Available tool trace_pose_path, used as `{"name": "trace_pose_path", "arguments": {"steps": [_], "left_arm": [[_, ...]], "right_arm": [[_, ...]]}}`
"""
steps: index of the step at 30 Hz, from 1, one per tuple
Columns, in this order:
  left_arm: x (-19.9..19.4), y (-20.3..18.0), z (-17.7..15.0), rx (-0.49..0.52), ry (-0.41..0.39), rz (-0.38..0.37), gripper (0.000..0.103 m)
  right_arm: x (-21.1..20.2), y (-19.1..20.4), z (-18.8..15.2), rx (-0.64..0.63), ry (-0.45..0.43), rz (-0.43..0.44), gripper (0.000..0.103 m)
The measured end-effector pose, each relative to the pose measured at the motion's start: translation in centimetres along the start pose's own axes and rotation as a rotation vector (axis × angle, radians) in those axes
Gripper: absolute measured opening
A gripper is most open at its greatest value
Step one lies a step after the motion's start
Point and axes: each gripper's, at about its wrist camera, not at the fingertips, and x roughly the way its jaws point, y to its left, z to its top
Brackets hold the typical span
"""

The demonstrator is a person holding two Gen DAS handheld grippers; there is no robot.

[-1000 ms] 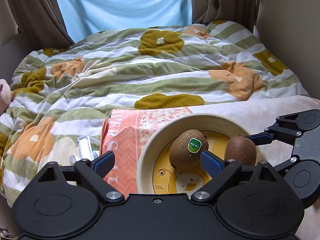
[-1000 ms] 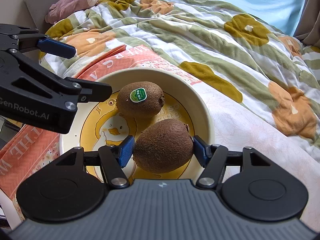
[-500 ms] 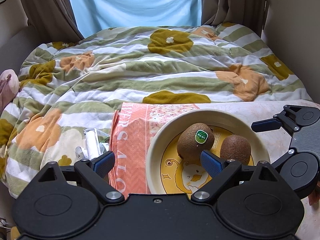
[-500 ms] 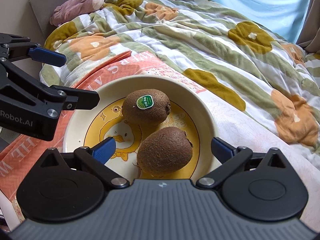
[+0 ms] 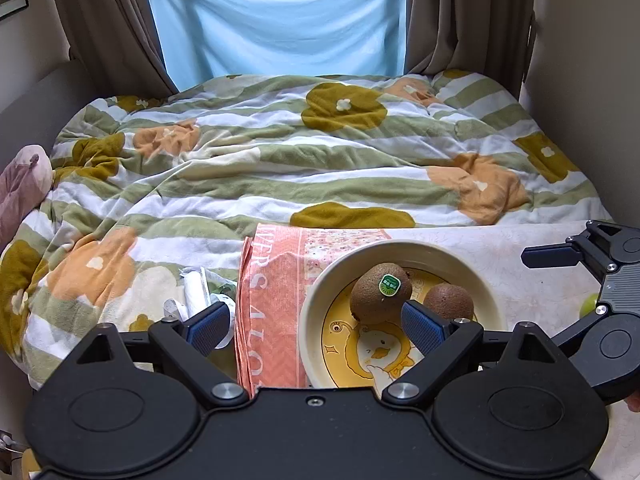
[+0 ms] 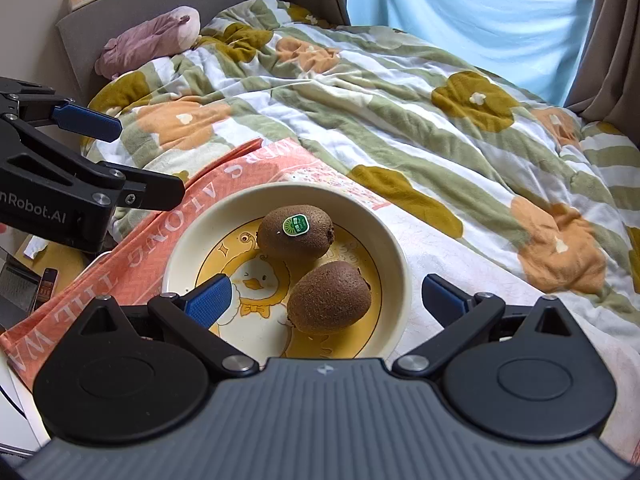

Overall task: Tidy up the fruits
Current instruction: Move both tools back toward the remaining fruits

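Observation:
Two brown kiwis lie in a cream bowl (image 6: 400, 264) with a yellow duck picture. The kiwi with a green sticker (image 6: 295, 232) is at the back, the plain kiwi (image 6: 329, 298) in front. Both also show in the left wrist view: the sticker kiwi (image 5: 381, 293), the plain kiwi (image 5: 449, 301), the bowl (image 5: 316, 300). My right gripper (image 6: 326, 300) is open and empty, raised just behind the plain kiwi. My left gripper (image 5: 316, 322) is open and empty, left of the bowl. A small green fruit (image 5: 589, 305) peeks out behind the right gripper.
The bowl sits on an orange printed cloth (image 6: 132, 268) and a white patterned sheet (image 6: 460, 256) at the bed's edge. A striped floral quilt (image 5: 280, 160) covers the bed. A pink plush (image 6: 148, 40) lies at the headboard. Crumpled wrappers (image 5: 192, 292) lie left of the cloth.
My right gripper opened and let go of the plain kiwi, which now rests in the bowl. Both grippers have pulled back and up from the bowl.

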Motion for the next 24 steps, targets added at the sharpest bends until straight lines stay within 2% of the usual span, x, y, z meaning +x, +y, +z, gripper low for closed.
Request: {"name": "trace_pose_path", "arguments": {"steps": [5,12,19,24], "left_arm": [[-3.5,-0.4,-0.1,0.013,-0.034,-0.011,0.095],[-6.9,-1.9,-0.5,0.051,-0.072,-0.061,0.095],[-9.4,-5.5,-1.4,0.108,-0.107,-0.132,0.095],[-10.4,-9.8,-2.8,0.166,-0.121,-0.18,0.095]], "right_arm": [[-4.8,0.6,-0.5,0.052,-0.048,-0.047,0.103],[-11.6,0.3,-2.5,0.171,-0.098,-0.156,0.103],[-17.6,-2.0,-6.2,0.333,-0.124,-0.29,0.103],[-21.0,-4.2,-10.2,0.408,-0.125,-0.389,0.103]]}}
